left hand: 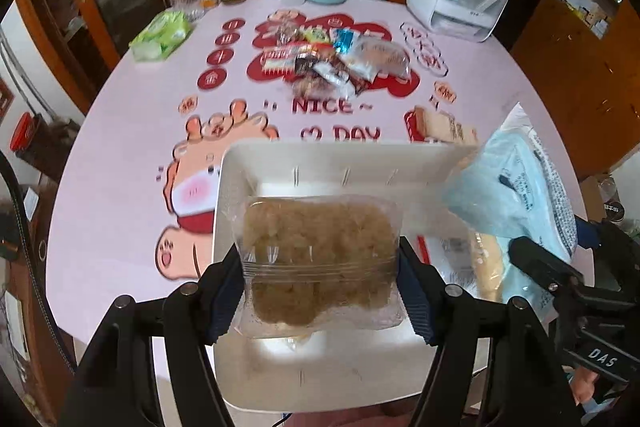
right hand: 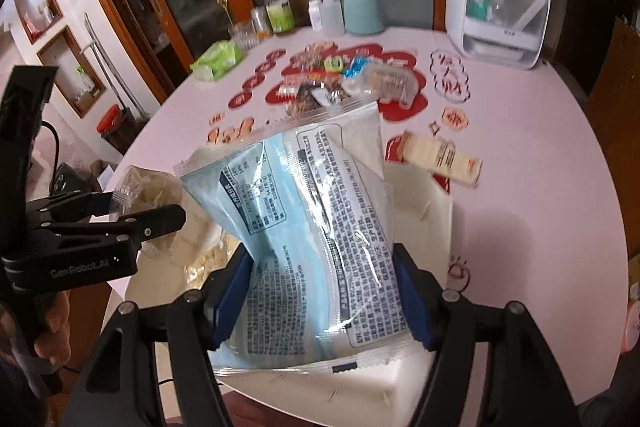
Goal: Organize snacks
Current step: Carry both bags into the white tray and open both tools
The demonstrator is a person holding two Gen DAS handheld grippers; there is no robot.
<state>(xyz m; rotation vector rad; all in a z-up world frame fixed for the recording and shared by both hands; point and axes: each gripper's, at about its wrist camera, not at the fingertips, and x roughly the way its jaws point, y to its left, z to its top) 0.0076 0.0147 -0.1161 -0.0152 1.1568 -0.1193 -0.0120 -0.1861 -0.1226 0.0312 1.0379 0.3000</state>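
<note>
The left gripper (left hand: 320, 287) clamps a clear pack of brown snack (left hand: 318, 259) low in frame over the white bin (left hand: 240, 163). The right gripper (right hand: 320, 291) grips a blue packet (right hand: 308, 227) at frame center. Both hang together over one bin, so the packs could collide and snag.

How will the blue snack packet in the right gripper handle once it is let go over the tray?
The blue packet looks floppy: its film creases and bends between the fingers. The glossy wrap probably slides easily. It seems light, so it should drop flat into the white tray.
</note>
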